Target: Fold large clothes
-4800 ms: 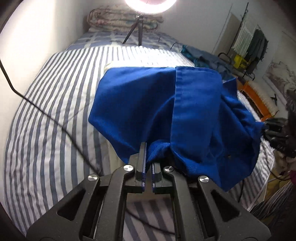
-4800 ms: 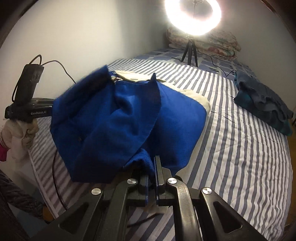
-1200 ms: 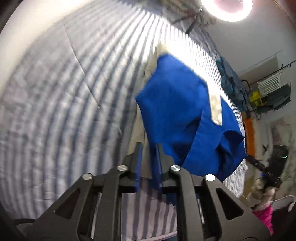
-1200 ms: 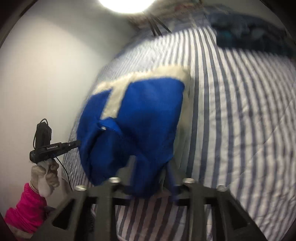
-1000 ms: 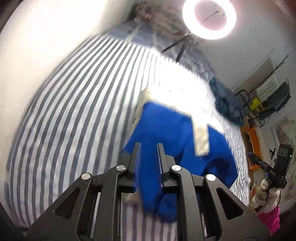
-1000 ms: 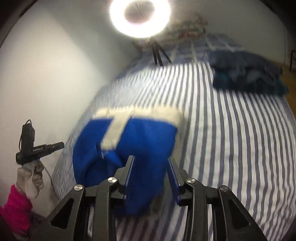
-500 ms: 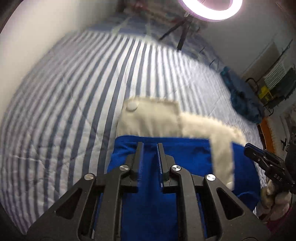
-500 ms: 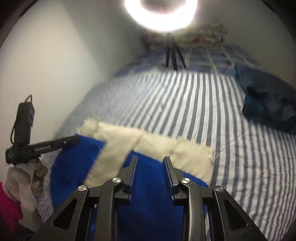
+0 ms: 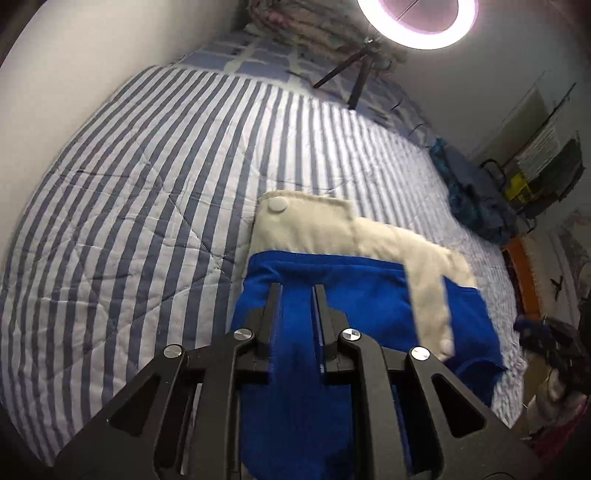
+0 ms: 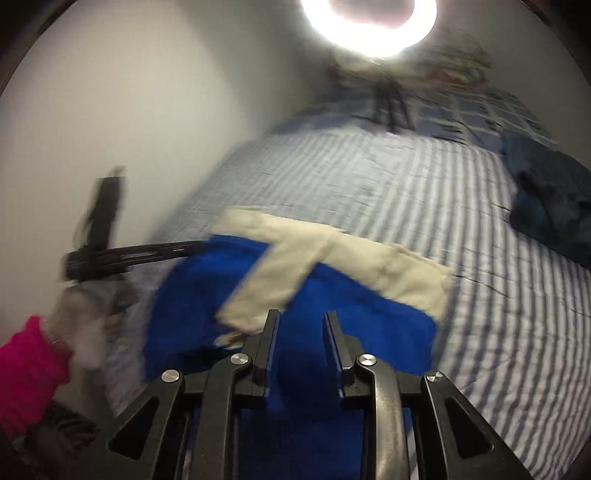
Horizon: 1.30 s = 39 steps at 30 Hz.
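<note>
A blue garment (image 9: 362,295) with a cream band (image 9: 314,225) lies partly spread on the striped bedcover (image 9: 129,184). My left gripper (image 9: 297,291) is shut on its near blue edge, with fabric filling the gap between the fingers. In the right wrist view the same blue garment (image 10: 369,317) and its cream band (image 10: 388,266) are blurred. My right gripper (image 10: 301,317) has blue cloth bunched between its jaws, which are closing on it. At the left of that view a gloved hand (image 10: 81,321) with a pink sleeve (image 10: 29,369) holds the other gripper at the garment's far corner.
A ring light (image 9: 417,18) on a tripod stands at the head of the bed, by a folded quilt (image 9: 314,22). A dark blue clothes pile (image 9: 472,192) lies at the bed's right edge. A wall runs along the left. A clothes rack (image 9: 546,162) stands beyond the bed.
The garment, earlier held up in the air and swung, has come down onto the bed with its cream band spread ahead. Both grippers sank with it, and the right jaws narrowed.
</note>
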### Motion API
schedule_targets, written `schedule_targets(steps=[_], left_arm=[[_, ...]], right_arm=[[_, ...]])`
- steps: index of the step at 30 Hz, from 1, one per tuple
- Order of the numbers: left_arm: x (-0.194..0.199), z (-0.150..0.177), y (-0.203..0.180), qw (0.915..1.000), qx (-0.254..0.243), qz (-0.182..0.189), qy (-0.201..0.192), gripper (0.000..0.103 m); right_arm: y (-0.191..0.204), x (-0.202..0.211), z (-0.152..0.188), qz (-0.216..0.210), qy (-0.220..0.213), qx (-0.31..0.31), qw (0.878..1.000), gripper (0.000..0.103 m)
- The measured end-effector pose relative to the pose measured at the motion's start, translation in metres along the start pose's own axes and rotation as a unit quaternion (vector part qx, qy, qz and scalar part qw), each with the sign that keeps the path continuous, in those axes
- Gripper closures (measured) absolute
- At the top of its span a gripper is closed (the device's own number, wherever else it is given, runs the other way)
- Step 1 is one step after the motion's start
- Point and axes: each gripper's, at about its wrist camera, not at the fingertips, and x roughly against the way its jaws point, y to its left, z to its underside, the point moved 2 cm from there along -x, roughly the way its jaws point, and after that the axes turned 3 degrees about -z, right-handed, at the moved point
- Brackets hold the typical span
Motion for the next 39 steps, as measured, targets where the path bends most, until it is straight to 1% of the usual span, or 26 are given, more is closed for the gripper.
schedule_targets(steps=[1, 3, 4, 5, 7, 8, 10, 11, 13, 14, 15, 17, 19, 20, 21, 23, 24, 25, 26, 27, 29, 31, 32, 34, 36, 39], left_arm=[[0.005, 0.001, 0.000, 1.0000, -0.001, 0.003, -0.002, 0.091], [0.012, 0.002, 0.001, 1.0000, 0.001, 0.005, -0.005, 0.091], [0.013, 0.003, 0.002, 0.9999, 0.005, 0.007, -0.006, 0.091], [0.013, 0.003, 0.003, 0.9999, 0.010, 0.010, -0.004, 0.091], [0.010, 0.006, 0.005, 0.9997, 0.020, 0.015, 0.002, 0.091], [0.007, 0.007, 0.005, 0.9996, 0.022, 0.016, 0.005, 0.091], [0.000, 0.008, 0.003, 0.9996, 0.020, 0.015, 0.013, 0.091], [-0.004, 0.012, 0.005, 0.9995, 0.022, 0.017, 0.018, 0.090], [-0.012, 0.019, 0.007, 0.9990, 0.027, 0.020, 0.028, 0.090], [-0.018, 0.024, 0.010, 0.9988, 0.028, 0.023, 0.034, 0.090], [-0.021, 0.027, 0.011, 0.9985, 0.028, 0.025, 0.039, 0.090], [-0.026, 0.031, 0.013, 0.9981, 0.032, 0.031, 0.042, 0.090], [-0.020, 0.026, 0.016, 0.9969, 0.046, 0.041, 0.049, 0.089], [-0.015, 0.022, 0.018, 0.9962, 0.054, 0.048, 0.048, 0.086], [-0.011, 0.019, 0.021, 0.9959, 0.058, 0.052, 0.046, 0.080], [0.001, 0.012, 0.033, 0.9945, 0.078, 0.062, 0.033, 0.039], [0.006, 0.010, 0.039, 0.9930, 0.091, 0.070, 0.026, 0.035], [0.009, 0.009, 0.047, 0.9905, 0.107, 0.083, 0.023, 0.034], [0.009, 0.008, 0.052, 0.9883, 0.118, 0.094, 0.027, 0.034], [0.007, 0.008, 0.058, 0.9839, 0.134, 0.113, 0.038, 0.034], [-0.004, 0.012, 0.071, 0.9692, 0.177, 0.159, 0.063, 0.034], [-0.014, 0.018, 0.078, 0.9602, 0.201, 0.176, 0.083, 0.034], [-0.019, 0.020, 0.081, 0.9580, 0.206, 0.178, 0.091, 0.034], [-0.028, 0.023, 0.084, 0.9543, 0.210, 0.184, 0.107, 0.034], [-0.033, 0.027, 0.087, 0.9516, 0.213, 0.189, 0.116, 0.034], [-0.041, 0.032, 0.088, 0.9497, 0.216, 0.190, 0.123, 0.034]], right_arm=[[0.011, 0.007, 0.006, -0.029, 0.003, 0.017, 0.999, 0.080], [0.028, 0.003, 0.017, -0.061, 0.021, 0.042, 0.997, 0.081], [0.038, -0.004, 0.025, -0.077, 0.040, 0.060, 0.994, 0.081], [0.043, -0.011, 0.031, -0.075, 0.054, 0.073, 0.993, 0.082], [0.049, -0.027, 0.039, -0.044, 0.075, 0.096, 0.992, 0.082], [0.044, -0.034, 0.040, -0.029, 0.079, 0.088, 0.992, 0.082], [0.021, -0.039, 0.034, -0.009, 0.070, 0.044, 0.997, 0.081], [0.009, -0.039, 0.030, 0.001, 0.063, 0.018, 0.998, 0.078], [-0.028, -0.038, 0.026, 0.015, 0.050, -0.058, 0.997, 0.074], [-0.038, -0.039, 0.028, 0.019, 0.052, -0.077, 0.996, 0.075], [-0.045, -0.040, 0.031, 0.017, 0.059, -0.084, 0.995, 0.077], [-0.043, -0.042, 0.036, 0.022, 0.074, -0.066, 0.995, 0.077], [-0.038, -0.037, 0.037, 0.027, 0.071, -0.053, 0.996, 0.076], [-0.037, -0.031, 0.036, 0.020, 0.064, -0.057, 0.996, 0.074], [-0.039, -0.022, 0.035, 0.008, 0.050, -0.064, 0.997, 0.071], [-0.046, -0.004, 0.034, 0.002, 0.018, -0.074, 0.997, 0.046], [-0.051, 0.008, 0.036, 0.009, -0.006, -0.078, 0.997, 0.041], [-0.056, 0.017, 0.039, 0.015, -0.026, -0.080, 0.996, 0.033], [-0.062, 0.020, 0.039, 0.017, -0.032, -0.081, 0.996, 0.028], [-0.067, 0.020, 0.040, 0.015, -0.032, -0.083, 0.996, 0.025], [-0.079, 0.017, 0.046, 0.002, -0.023, -0.096, 0.995, 0.012], [-0.093, 0.011, 0.055, -0.015, -0.012, -0.126, 0.992, 0.010], [-0.102, 0.008, 0.054, -0.022, -0.007, -0.140, 0.990, 0.010], [-0.115, 0.002, 0.057, -0.039, -0.004, -0.174, 0.984, 0.010], [-0.120, 0.001, 0.061, -0.049, -0.002, -0.192, 0.980, 0.010], [-0.127, -0.006, 0.066, -0.046, 0.012, -0.201, 0.978, 0.012]])
